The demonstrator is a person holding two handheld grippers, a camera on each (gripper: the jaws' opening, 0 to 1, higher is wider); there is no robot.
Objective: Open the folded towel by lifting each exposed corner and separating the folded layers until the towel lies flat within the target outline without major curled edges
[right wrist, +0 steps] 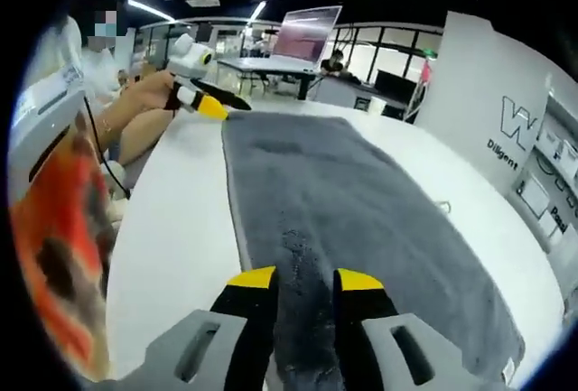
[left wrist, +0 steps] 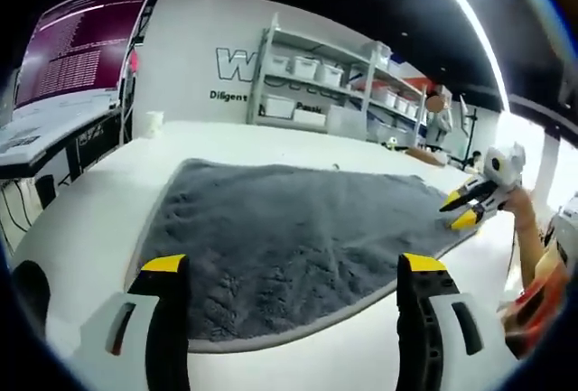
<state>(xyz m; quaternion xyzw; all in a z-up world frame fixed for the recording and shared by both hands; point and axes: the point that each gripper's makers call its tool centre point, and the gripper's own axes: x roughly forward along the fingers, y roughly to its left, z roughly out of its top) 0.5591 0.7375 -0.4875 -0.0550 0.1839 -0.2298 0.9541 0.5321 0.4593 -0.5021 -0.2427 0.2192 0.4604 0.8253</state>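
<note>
A grey towel (left wrist: 298, 228) lies spread out on the white table (left wrist: 81, 228). My left gripper (left wrist: 293, 265) is open, its yellow-tipped jaws wide apart over the towel's near edge with nothing between them. In the left gripper view the right gripper (left wrist: 459, 209), held by a hand, sits at the towel's right edge. In the right gripper view the towel (right wrist: 343, 201) stretches away lengthwise, and my right gripper (right wrist: 304, 278) is shut on a raised ridge of its near edge. The left gripper (right wrist: 217, 107) hovers by the towel's far left corner.
A monitor (left wrist: 81, 48) stands on a desk at the left, and shelves with white bins (left wrist: 316, 75) line the back wall. A person's arm (right wrist: 135, 120) and orange sleeve (right wrist: 54, 256) are beside the table's edge. Another screen (right wrist: 307, 34) stands on a far desk.
</note>
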